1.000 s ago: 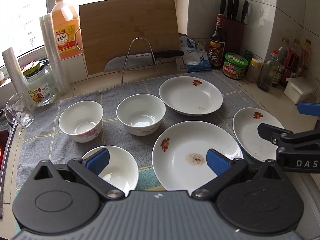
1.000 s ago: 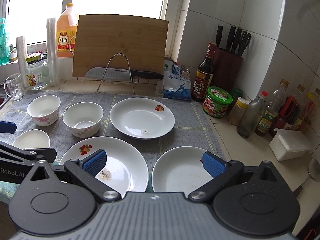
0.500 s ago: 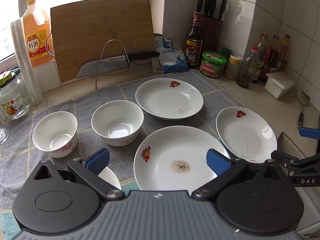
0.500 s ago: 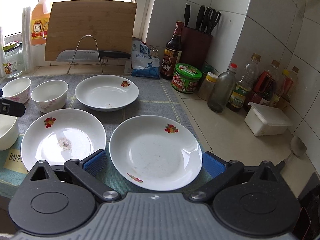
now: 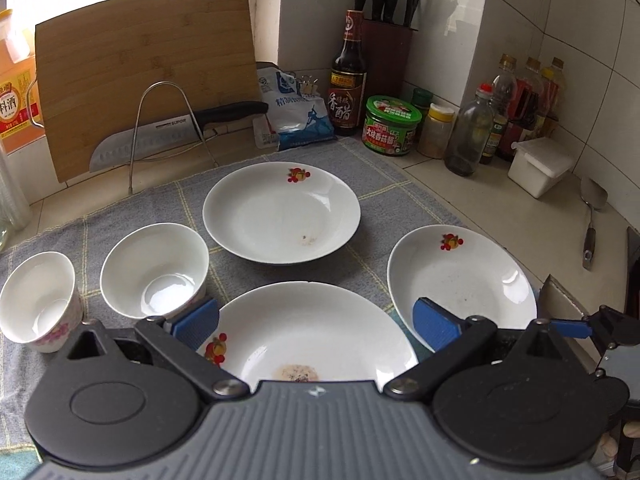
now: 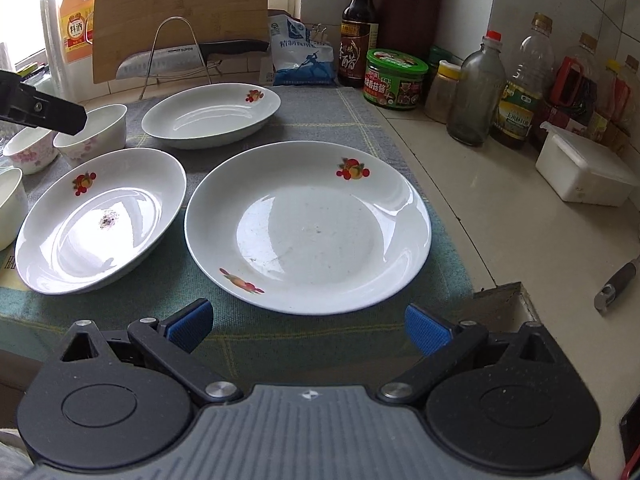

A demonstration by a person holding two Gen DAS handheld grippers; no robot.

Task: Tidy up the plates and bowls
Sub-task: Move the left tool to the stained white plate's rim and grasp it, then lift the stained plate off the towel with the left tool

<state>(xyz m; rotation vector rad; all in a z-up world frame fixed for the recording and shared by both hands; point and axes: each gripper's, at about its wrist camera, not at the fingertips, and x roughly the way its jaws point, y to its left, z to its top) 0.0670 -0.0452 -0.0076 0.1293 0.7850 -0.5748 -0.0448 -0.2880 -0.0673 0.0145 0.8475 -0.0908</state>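
Observation:
Three white plates with fruit prints lie on a grey cloth [image 5: 384, 184]. The near plate [image 5: 316, 332] with a dark stain sits right under my open left gripper [image 5: 316, 322]. The far plate [image 5: 280, 212] lies behind it. The right plate [image 6: 308, 224] lies just ahead of my open, empty right gripper [image 6: 308, 322], and it also shows in the left wrist view [image 5: 460, 276]. Two white bowls [image 5: 154, 270] [image 5: 38, 296] stand at the left; a third bowl [image 6: 10, 204] shows at the right wrist view's left edge.
A cutting board [image 5: 144, 92], a knife on a wire rack [image 5: 168, 132], a salt bag [image 5: 296, 120], sauce bottles [image 5: 348, 80], a green jar [image 5: 392, 126], a white box [image 5: 540, 166] and a spatula [image 5: 592, 216] line the back and right. The counter edge is near the right plate.
Both grippers have swung right and moved lower and closer to the plates. The right gripper now sits at the right plate's near rim. Both stay open.

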